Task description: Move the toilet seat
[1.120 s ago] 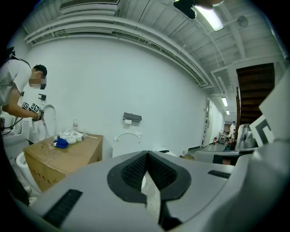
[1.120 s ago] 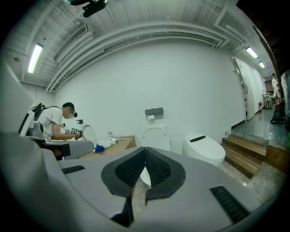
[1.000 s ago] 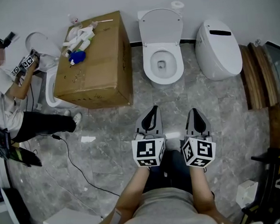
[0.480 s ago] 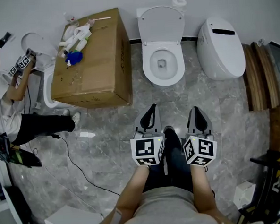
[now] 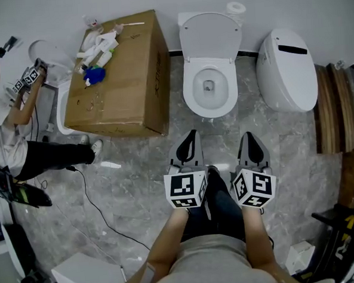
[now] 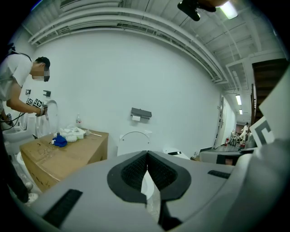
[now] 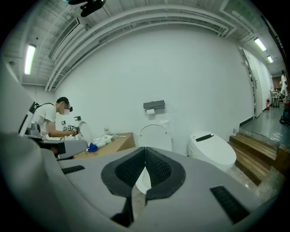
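Observation:
A white toilet point(image 5: 209, 93) stands against the far wall, its seat and lid point(image 5: 210, 37) raised upright. Both grippers are held side by side over the grey floor, short of the bowl and pointing at it. My left gripper point(image 5: 191, 137) is shut with nothing in it, and so is my right gripper point(image 5: 251, 138). In the left gripper view the raised seat point(image 6: 133, 141) shows just beyond the closed left gripper point(image 6: 147, 156). The right gripper view has the seat point(image 7: 155, 135) above the closed right gripper point(image 7: 145, 152).
A large cardboard box point(image 5: 119, 75) with bottles and a blue item stands left of the toilet. A second, closed toilet point(image 5: 286, 71) is on the right, with wooden steps point(image 5: 336, 110) beyond. A person point(image 5: 8, 118) works at another toilet far left. A cable point(image 5: 91, 203) crosses the floor.
The view has shifted a little, so the toilet now sits slightly right and nearer. A dark trouser leg has come forward between the grippers. Both grippers stay shut and side by side.

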Available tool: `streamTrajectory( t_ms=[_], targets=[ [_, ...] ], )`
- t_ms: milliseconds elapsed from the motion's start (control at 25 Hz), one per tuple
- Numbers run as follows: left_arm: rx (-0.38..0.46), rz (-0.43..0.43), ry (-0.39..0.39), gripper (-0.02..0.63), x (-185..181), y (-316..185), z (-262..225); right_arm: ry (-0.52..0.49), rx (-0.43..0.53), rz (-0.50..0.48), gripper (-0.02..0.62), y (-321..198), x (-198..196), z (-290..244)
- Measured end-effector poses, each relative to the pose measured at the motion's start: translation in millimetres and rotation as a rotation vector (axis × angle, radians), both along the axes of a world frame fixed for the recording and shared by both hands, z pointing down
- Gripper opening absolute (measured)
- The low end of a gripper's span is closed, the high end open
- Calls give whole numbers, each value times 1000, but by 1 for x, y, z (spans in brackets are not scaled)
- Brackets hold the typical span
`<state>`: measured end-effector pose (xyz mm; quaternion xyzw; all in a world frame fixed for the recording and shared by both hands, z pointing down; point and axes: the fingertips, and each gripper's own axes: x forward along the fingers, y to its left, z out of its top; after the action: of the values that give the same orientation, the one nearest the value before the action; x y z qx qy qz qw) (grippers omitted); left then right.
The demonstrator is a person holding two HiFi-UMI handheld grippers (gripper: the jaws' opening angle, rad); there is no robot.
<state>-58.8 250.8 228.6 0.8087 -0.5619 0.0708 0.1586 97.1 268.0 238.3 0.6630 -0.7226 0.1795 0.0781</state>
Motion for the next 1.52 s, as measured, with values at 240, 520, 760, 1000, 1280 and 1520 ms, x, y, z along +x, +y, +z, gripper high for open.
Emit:
streamTrajectory(
  t_ms=[240,520,760,1000,1280,1520],
  targets=[
    [-9,-39,-9,15,16,-33,4,-11,-8,-19,17,-37,21,5],
    [-17,-59,-7,15,32,-56,7,-23,-14,-34,17,-65,40,11],
    [-38,-60,-13,15,35,-66,15,-33,-24,-41,17,-79,40,18],
    [-50,-75,-9,15,27,-83,19,-28,-32,-53,17,-96,34,21],
    [-64,-77,-1,15,22,-113,28,-25,-42,-46,17,-125,32,28],
    [-70,-65,7,15,20,-143,30,-20,-49,-36,17,-154,30,30]
  ],
)
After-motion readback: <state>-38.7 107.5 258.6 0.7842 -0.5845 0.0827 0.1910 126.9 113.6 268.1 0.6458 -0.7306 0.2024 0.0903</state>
